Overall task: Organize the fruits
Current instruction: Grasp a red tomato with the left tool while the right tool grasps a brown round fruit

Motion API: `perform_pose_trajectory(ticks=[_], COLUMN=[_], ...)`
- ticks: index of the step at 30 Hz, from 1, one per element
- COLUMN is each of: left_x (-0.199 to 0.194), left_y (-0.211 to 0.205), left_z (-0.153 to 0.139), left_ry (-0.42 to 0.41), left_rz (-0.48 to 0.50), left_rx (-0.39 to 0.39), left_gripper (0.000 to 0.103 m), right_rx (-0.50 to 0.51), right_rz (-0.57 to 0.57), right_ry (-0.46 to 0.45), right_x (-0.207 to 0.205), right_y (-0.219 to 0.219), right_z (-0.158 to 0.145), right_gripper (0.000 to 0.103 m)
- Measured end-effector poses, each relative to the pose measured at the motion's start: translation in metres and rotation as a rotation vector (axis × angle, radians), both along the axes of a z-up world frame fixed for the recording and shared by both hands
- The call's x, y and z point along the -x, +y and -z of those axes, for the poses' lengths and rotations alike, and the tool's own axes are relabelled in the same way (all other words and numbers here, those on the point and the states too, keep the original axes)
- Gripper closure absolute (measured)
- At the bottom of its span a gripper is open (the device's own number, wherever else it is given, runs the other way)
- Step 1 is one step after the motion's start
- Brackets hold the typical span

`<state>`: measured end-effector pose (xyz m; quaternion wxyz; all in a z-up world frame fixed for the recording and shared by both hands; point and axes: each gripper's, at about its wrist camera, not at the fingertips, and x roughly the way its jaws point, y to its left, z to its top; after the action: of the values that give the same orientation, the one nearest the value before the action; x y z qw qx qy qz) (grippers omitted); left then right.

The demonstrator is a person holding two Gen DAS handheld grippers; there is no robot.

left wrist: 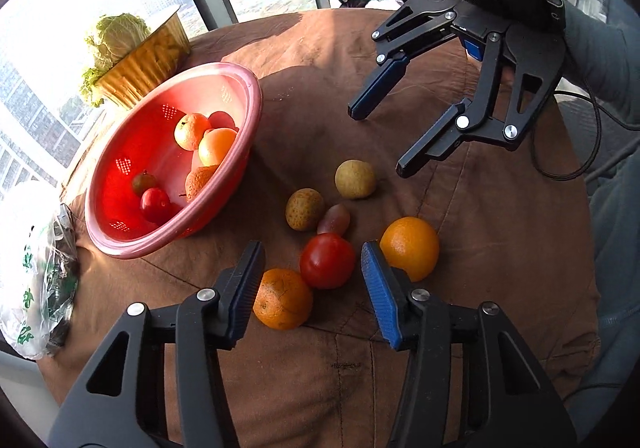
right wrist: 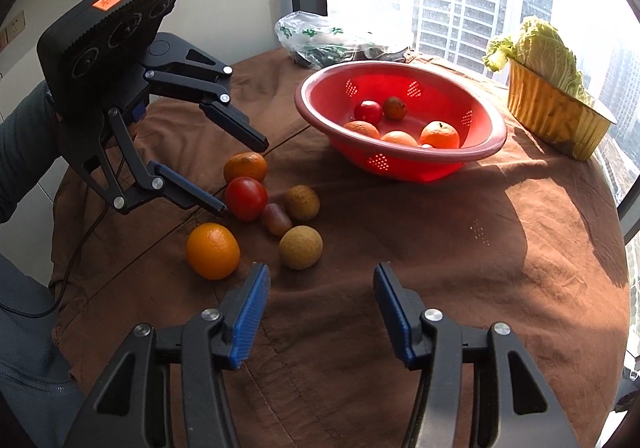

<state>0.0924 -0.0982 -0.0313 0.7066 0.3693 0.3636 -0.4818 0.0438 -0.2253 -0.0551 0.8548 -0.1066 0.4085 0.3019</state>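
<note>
A red colander bowl point(left wrist: 240, 88) point(right wrist: 496, 136) holds several fruits on the brown cloth. Loose on the cloth lie a red tomato point(left wrist: 327, 261) point(right wrist: 245, 198), two oranges point(left wrist: 409, 248) point(left wrist: 282, 298) point(right wrist: 213, 250) point(right wrist: 245, 167), two tan round fruits point(left wrist: 355, 179) point(left wrist: 304, 209) point(right wrist: 301, 247) point(right wrist: 301, 202) and a small purplish fruit point(left wrist: 334, 219) point(right wrist: 276, 219). My left gripper point(left wrist: 312, 268) point(right wrist: 244, 178) is open, just above the tomato and the near orange. My right gripper point(right wrist: 320, 288) point(left wrist: 378, 142) is open and empty, near the tan fruit.
A gold foil tray point(left wrist: 140, 64) point(right wrist: 552, 116) with a cabbage point(left wrist: 116, 34) point(right wrist: 540, 44) stands beyond the bowl by the window. A plastic bag point(left wrist: 36, 272) point(right wrist: 320, 38) lies at the table's edge. A cable point(left wrist: 576, 152) trails off the right side.
</note>
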Motion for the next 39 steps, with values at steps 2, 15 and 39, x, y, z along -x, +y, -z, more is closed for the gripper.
perform_pose_trajectory(ticks=[2, 15, 39], left_x=[0.000, 0.005, 0.022], left_y=[-0.004, -0.009, -0.022], left_z=[0.002, 0.008, 0.021], left_ry=[0.002, -0.004, -0.092], left_rz=[0.012, 0.071, 0.182], left_rx=[-0.022, -0.094, -0.239], left_gripper=[0.063, 0.063, 0.070], right_rx=[0.002, 0.027, 0.047], right_rz=[-0.004, -0.067, -0.124], right_ry=[0.004, 0.002, 0.068], right_x=[-0.001, -0.008, -0.029], right_y=[-0.001, 0.012, 0.031], right_z=[0.001, 0.003, 0.012], right_gripper=[0.046, 0.051, 0.068])
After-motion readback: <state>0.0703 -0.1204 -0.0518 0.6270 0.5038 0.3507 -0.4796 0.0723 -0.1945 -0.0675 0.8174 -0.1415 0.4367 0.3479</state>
